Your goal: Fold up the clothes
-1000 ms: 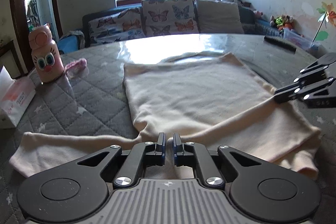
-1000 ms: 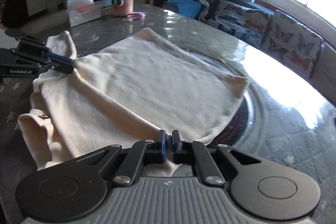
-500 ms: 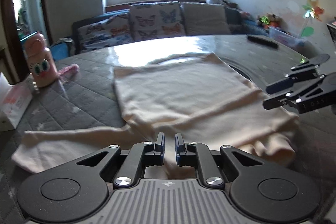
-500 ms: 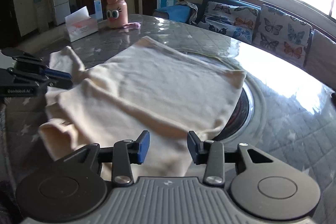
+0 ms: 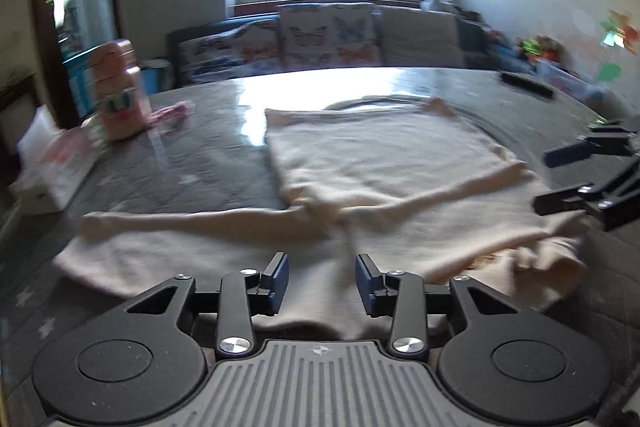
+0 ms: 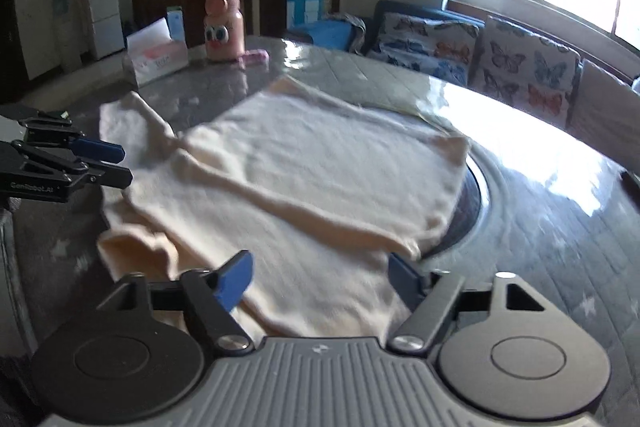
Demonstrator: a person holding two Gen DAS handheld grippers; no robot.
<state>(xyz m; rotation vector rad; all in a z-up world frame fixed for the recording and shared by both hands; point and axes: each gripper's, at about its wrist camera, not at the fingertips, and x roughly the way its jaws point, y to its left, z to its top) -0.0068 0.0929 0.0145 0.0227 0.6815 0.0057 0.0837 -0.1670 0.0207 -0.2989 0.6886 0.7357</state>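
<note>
Garment: a cream knitted long-sleeved top lay on the grey quilted round table, one part doubled over the body so a fold edge ran across it, and one sleeve stretched flat to the left gripper's side.
Bunched end: a crumpled cuff sat loose at the near edge by the right gripper.
Left gripper: its blue-padded jaws stood moderately apart, holding nothing, just above the near hem.
Right gripper: spread wide, gripping nothing, poised over the near edge of the cloth.
Stage: judging by the fold line, the top was partly folded; whether another fold was due cannot be settled from this.
Risk, cloth: the soft knit would probably sag or slide, so a pinch catching only one layer might drag the doubled part askew.
Risk, sleeve: the outstretched sleeve could trail and undo the neat edge if the body were lifted.
Risk, surroundings: the pink cartoon-faced bottle and white tissue box stood well apart from the top, so a wide sweep alone might knock them.
</note>
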